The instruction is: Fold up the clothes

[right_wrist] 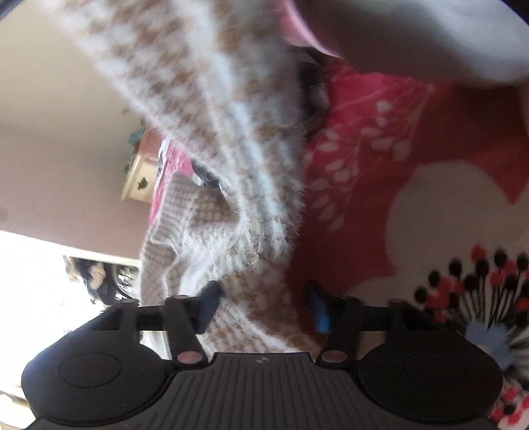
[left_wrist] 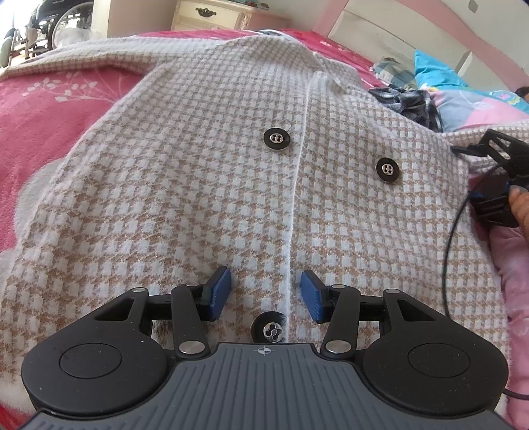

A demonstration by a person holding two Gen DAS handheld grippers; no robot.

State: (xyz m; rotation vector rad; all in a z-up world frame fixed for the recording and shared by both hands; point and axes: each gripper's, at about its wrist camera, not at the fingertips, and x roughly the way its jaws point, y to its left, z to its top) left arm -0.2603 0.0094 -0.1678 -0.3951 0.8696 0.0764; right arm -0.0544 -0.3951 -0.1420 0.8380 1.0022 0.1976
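A beige-and-white houndstooth cardigan (left_wrist: 205,185) lies spread front-up on a pink flowered blanket (left_wrist: 49,109), with black buttons (left_wrist: 277,139) along its placket. My left gripper (left_wrist: 266,294) hovers over the lower placket, open, with nothing between its blue pads (left_wrist: 220,291). My right gripper (left_wrist: 489,172), held by a hand (left_wrist: 520,205), sits at the cardigan's right edge. In the blurred right wrist view the cardigan's fuzzy fabric (right_wrist: 231,149) runs down between the right gripper's (right_wrist: 264,307) fingers and fills the gap, so it is shut on a thick fold.
Dark plaid clothes (left_wrist: 406,99) and blue bedding (left_wrist: 463,96) lie at the bed's far right. A cream dresser (left_wrist: 211,15) and a wheelchair (left_wrist: 62,16) stand beyond the bed. A black cable (left_wrist: 451,238) hangs from the right gripper across the cardigan's right side.
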